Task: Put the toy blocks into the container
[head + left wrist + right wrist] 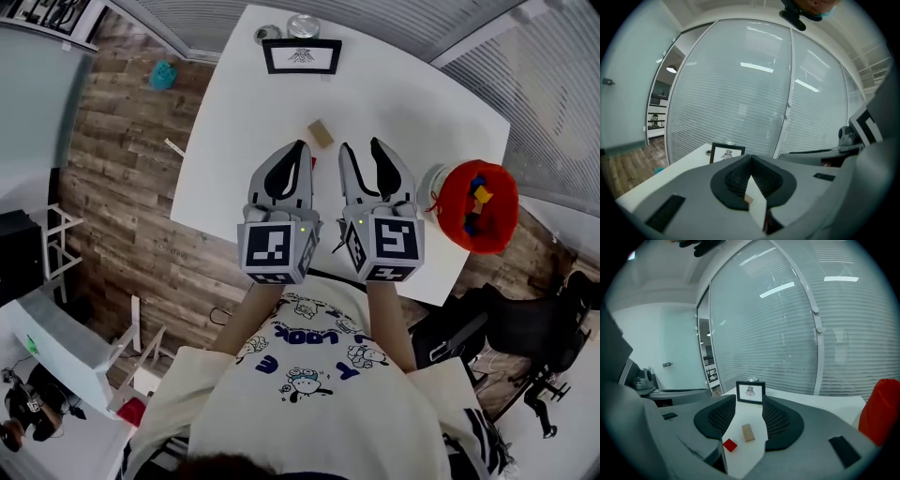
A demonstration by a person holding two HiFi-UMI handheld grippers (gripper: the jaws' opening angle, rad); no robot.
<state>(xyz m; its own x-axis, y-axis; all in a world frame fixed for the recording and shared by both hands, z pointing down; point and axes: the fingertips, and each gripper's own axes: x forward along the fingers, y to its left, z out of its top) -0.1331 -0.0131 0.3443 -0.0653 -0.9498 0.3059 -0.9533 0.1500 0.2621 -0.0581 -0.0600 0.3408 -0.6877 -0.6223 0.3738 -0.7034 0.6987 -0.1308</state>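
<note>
A tan wooden block [321,133] lies on the white table [403,103], just beyond the tips of both grippers. In the right gripper view the tan block [748,432] and a small red block [730,445] show on the table between the jaws of my right gripper [749,398], which is open and holds nothing. My left gripper [302,145] hovers beside my right gripper [361,145]; the left gripper [750,158] has its jaw tips together with nothing in them. A red container [502,202] with several coloured blocks inside stands at the table's right edge.
A framed picture [301,56] stands at the table's far edge with two metal tins [303,25] behind it. A white round object [433,187] sits beside the container. A black chair [525,328] stands right of the table. Glass walls with blinds surround the table.
</note>
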